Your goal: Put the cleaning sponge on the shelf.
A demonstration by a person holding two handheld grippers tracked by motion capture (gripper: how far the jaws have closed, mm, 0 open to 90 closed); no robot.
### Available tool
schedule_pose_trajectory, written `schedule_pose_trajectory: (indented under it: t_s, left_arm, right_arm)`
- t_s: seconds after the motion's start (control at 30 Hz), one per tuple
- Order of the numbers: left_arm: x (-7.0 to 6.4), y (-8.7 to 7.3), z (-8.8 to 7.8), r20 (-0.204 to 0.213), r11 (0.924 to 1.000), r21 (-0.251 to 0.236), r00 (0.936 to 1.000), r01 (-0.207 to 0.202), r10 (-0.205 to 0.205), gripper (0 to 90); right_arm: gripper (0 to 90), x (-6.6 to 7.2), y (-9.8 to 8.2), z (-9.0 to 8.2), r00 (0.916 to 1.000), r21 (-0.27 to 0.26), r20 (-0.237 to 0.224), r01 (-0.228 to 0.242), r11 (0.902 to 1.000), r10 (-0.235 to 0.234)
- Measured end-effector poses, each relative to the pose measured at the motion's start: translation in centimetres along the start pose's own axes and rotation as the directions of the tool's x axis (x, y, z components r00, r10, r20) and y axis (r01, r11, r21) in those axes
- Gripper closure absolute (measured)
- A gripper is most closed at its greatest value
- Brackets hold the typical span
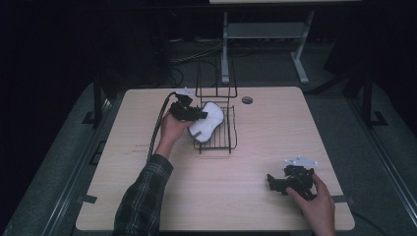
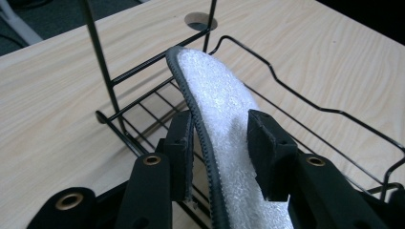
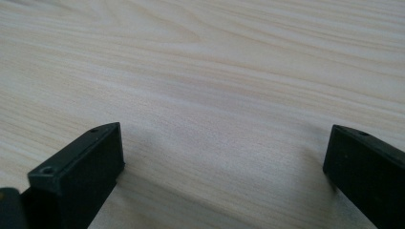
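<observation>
My left gripper (image 1: 200, 115) sits a little above and left of the middle of the high view, at the near-left edge of the black wire rack (image 1: 231, 129), with its jaws reaching over the white insole (image 1: 206, 124). In the left gripper view the insole (image 2: 228, 129) stands on its long edge between my two jaws, running from the bottom centre of the frame up towards the upper middle, its fluffy white face turned to the right and its dark grey rim to the left. The left pad (image 2: 181, 152) lies against that rim side, while the right pad (image 2: 270, 152) stands a little clear of the fleece, so the jaws are partly parted and not squeezing; the insole leans in the wire rack (image 2: 305, 105) on its own. I can read no brand, label or lettering on the insole, the rack or my tools. The rack's tall wire back rises at the upper left of this view, and a round cable hole (image 2: 200, 21) in the pale wooden table (image 2: 52, 105) shows at the top centre. My right gripper (image 1: 275, 184) rests at the lower right of the high view, well apart from the rack, in my right hand (image 1: 319, 206). In the right gripper view its jaws stand wide apart with nothing between them but bare table (image 3: 205, 71).
</observation>
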State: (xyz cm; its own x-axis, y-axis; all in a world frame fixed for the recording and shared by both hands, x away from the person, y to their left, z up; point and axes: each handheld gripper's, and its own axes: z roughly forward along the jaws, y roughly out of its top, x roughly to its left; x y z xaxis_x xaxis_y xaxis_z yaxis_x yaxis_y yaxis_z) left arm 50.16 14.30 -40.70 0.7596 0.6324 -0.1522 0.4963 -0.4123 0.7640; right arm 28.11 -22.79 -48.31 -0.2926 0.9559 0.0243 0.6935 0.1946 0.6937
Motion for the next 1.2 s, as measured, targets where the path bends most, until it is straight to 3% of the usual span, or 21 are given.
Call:
schedule_pose_trajectory:
  t_s: [0.27, 0.37, 0.6, 0.73, 0.9, 1.2]
  left_arm:
    - [0.3, -0.2, 0.1, -0.017, 1.0, 0.009, 0.9998, 0.001, -0.001, 59.5]
    - [0.3, -0.2, 0.2, -0.056, 0.9993, 0.03, 0.9982, -0.021, 0.022, 57.5]
    - [0.4, -0.7, -0.1, -0.044, 0.9998, 0.019, 0.999, -0.006, 0.007, 59.5]
    - [0.2, -0.9, -1.0, -0.034, 0.9998, 0.003, 0.9993, -0.017, 0.017, 69.1]
    - [0.2, -1.4, -2.7, -0.013, 0.9995, -0.01, 0.9995, -0.029, 0.029, 88.7]
    - [0.9, -3.6, -5.0, -0.048, 0.9999, -0.016, 0.9988, -0.003, 0.002, 89.6]
  right_arm:
    - [0.0, 0.0, 0.0, 0.0, 1.0, 0.0, 0.0, 0.0, 1.0, 0.0]
    - [0.0, 0.0, 0.0, 0.0, 1.0, 0.0, 0.0, 0.0, 1.0, 0.0]
    - [0.0, 0.0, 0.0, 0.0, 1.0, 0.0, 0.0, 0.0, 1.0, 0.0]
    - [0.0, 0.0, 0.0, 0.0, 1.0, 0.0, 0.0, 0.0, 1.0, 0.0]
    - [0.0, 0.0, 0.0, 0.0, 1.0, 0.0, 0.0, -0.001, 1.0, 0.001]
    - [0.0, 0.0, 0.0, 0.0, 1.0, 0.0, 0.0, -0.001, 1.0, 0.001]
